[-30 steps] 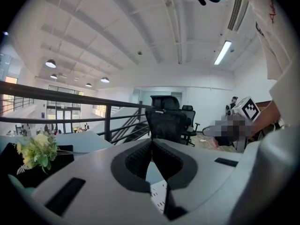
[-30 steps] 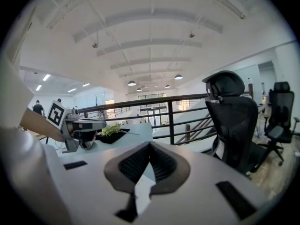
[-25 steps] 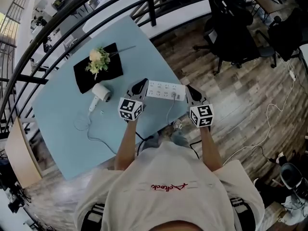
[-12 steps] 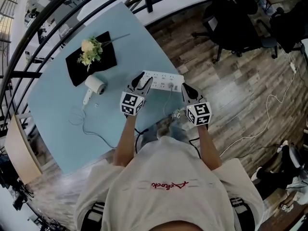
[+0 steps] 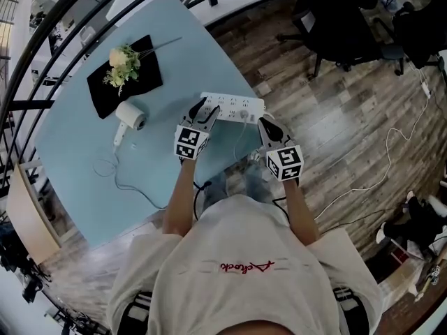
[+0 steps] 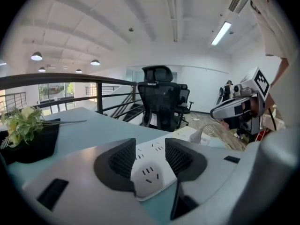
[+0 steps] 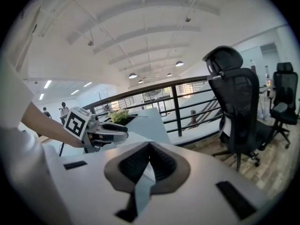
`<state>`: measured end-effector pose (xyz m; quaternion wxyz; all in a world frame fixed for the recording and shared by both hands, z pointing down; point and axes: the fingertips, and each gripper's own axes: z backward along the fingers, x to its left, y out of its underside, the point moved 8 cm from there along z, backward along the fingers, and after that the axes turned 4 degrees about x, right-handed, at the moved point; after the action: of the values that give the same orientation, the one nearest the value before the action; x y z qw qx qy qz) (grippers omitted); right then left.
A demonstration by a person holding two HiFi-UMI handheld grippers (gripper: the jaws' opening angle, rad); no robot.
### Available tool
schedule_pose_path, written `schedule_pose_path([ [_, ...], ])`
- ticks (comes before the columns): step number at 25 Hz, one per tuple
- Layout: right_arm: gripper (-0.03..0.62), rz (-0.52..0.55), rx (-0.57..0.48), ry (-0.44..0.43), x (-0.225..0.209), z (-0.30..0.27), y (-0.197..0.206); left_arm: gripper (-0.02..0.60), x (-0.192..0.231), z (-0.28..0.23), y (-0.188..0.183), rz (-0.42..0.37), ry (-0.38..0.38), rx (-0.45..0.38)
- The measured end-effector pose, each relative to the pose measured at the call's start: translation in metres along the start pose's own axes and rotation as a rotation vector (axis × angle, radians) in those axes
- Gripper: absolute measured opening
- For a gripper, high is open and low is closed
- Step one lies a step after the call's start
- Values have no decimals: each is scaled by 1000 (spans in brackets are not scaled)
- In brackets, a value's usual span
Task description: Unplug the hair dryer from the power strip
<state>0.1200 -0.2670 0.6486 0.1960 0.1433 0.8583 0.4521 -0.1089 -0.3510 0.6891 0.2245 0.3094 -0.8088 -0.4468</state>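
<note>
The left tool (image 5: pixel 202 110) is opening its jaws, which were together a second ago. They are now standing wide, with the left end of the power strip (image 5: pixel 234 107) lying between them and the pads not pressing on it. The right tool (image 5: pixel 264 123) is staying as it was, jaws together on nothing that shows, hovering just beside the strip's right end.

The strip is lying at the corner of the table (image 5: pixel 77 138) nearest the person, where the right edge meets the near edge, much as before. A white plug (image 6: pixel 200 134) is still sitting in a socket toward the strip's far end, its cord (image 5: pixel 239 139) trailing toward the near edge. The hair dryer (image 5: pixel 130 114) is lying well apart, toward the table's middle, just beside the black mat (image 5: pixel 112 100) carrying flowers (image 5: pixel 119 65).

So the unplugging is not yet done. The widening left tool is probably getting ready to pin the strip's end, leaving the right one to go for the plug. Whether that plug is the dryer's cannot be traced.
</note>
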Motion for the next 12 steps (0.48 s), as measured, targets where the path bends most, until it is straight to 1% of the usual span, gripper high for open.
schedule_pose_path([
  [6,18,-6,11,-4,4,-1,9,178,1,-9,14,-11,-5,35],
  [12,18,-9,25,-7,3,-4,13,178,2,-11,15,-18,-20,31],
])
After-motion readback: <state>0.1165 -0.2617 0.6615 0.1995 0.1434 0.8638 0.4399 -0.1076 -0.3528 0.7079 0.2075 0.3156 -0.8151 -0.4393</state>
